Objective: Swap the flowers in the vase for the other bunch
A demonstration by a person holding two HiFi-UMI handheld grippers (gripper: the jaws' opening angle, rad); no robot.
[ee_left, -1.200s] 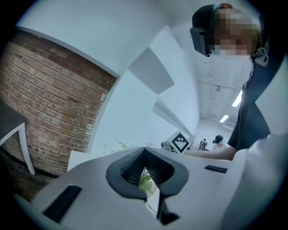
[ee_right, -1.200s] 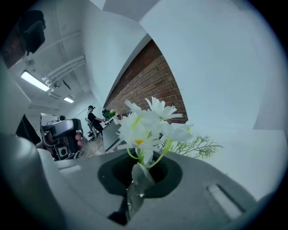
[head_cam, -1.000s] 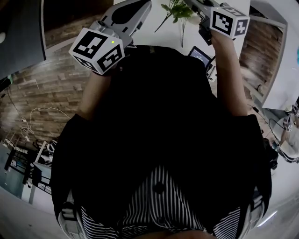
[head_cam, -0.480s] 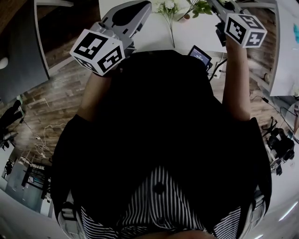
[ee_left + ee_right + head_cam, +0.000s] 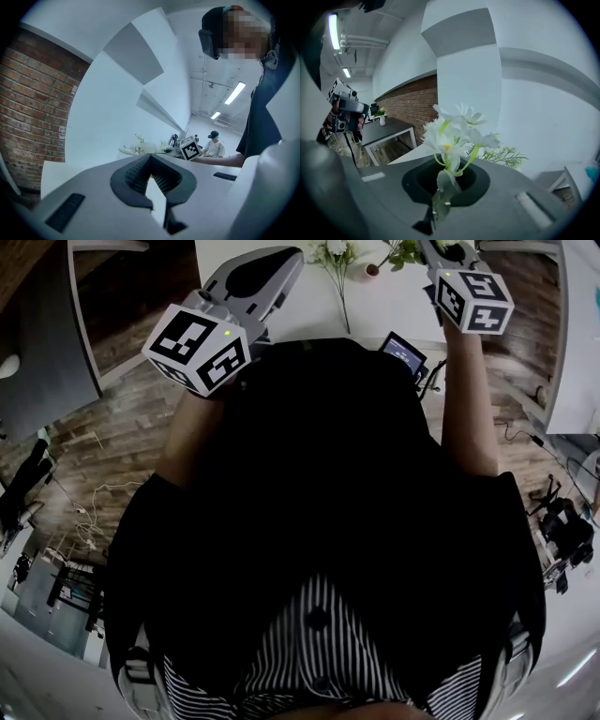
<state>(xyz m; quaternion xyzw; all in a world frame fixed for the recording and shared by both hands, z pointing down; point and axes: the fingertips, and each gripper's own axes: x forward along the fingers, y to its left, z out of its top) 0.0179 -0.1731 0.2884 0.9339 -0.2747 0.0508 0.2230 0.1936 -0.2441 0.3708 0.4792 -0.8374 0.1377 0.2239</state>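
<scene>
Right gripper (image 5: 446, 180) is clamped on the stem of the white flowers (image 5: 457, 129) — the blooms fan out just past its tips, with a green sprig (image 5: 504, 157) behind them. Left gripper (image 5: 150, 158) is closed and empty, held over the table (image 5: 300, 310) — a second bunch (image 5: 343, 292) lies there.

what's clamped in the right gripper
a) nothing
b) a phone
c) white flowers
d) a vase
c: in the right gripper view, the right gripper has its jaws shut on the stem of the white flowers, whose blooms stand up just past the jaws.
</scene>
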